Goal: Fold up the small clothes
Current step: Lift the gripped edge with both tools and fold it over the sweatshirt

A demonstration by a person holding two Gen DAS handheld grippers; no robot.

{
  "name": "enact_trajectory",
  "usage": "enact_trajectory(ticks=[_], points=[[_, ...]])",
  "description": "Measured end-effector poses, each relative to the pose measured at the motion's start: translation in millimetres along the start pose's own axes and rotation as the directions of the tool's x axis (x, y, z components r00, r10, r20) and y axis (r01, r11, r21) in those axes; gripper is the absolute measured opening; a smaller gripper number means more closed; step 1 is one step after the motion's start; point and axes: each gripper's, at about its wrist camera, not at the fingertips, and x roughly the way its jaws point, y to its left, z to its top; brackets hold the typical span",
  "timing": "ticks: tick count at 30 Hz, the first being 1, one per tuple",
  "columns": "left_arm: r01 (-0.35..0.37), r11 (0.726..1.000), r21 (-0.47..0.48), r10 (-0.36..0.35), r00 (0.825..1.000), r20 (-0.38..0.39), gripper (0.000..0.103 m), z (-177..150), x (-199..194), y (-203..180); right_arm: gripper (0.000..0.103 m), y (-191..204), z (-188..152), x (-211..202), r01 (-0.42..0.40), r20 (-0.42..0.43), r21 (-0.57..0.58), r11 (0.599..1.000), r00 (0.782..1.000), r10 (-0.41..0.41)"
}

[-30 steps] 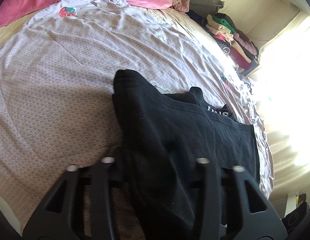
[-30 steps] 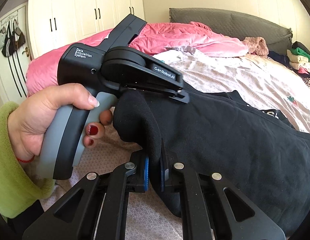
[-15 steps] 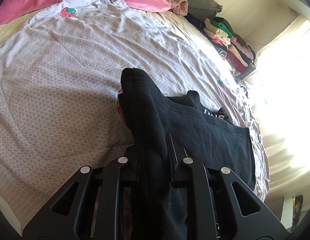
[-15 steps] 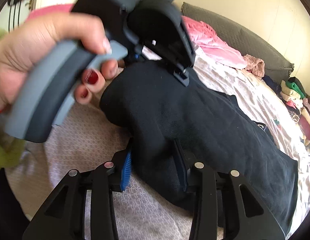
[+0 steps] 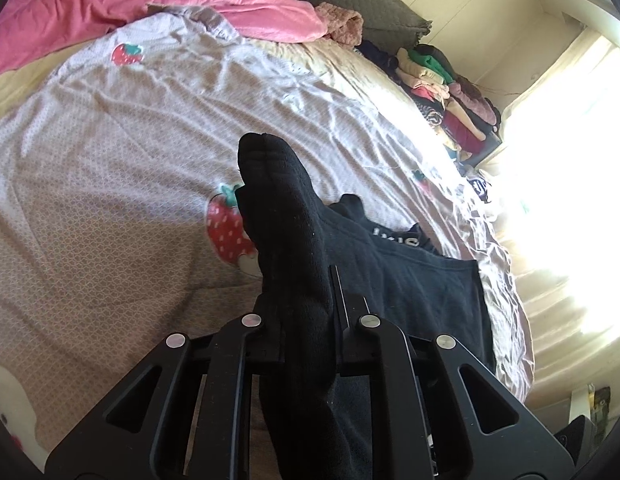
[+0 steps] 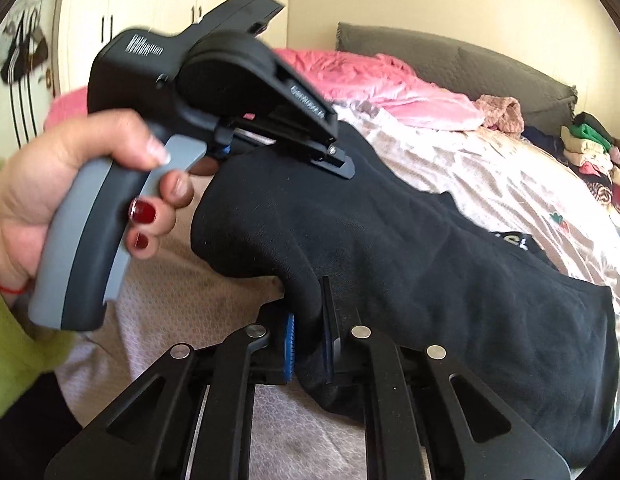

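The left gripper point(image 5: 299, 320) is pinching a thick fold of the black garment point(image 5: 410, 280), and the right gripper point(image 6: 310, 344) is clamping a neighbouring bunch of the same near hem, both raising it off the bedsheet point(image 5: 109, 160) near the bed's near edge. The garment is looking soft, limp and fairly heavy for its size, likely sagging between grips, so holding it at the two hem corners seems soundest. Its long axis is running away from the grippers toward the window-side edge, printed waistband point(image 5: 396, 238) lying farthest out.
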Motion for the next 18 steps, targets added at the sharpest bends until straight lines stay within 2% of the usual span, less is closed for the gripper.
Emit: enact_trajectory(ticks=[5,12,18], points=[[-0.008,0.999,0.049,0.007,1.000,0.024,0.008,2,-10,-37,0.008,-20,5,-26,0.001,0.074,0.057,0.998,0.997,-0.005],[-0.014,0.992,0.126,0.008,0.999,0.051,0.008,4,-19,-97,0.007,-51,0,-75,0.015,0.185,0.140,0.990,0.982,-0.041],[-0.002,0.983,0.185,-0.007,0.999,0.051,0.008,-1,-13,-151,0.006,-82,-12,-109,0.029,0.231,0.210,0.977,0.970,-0.079]])
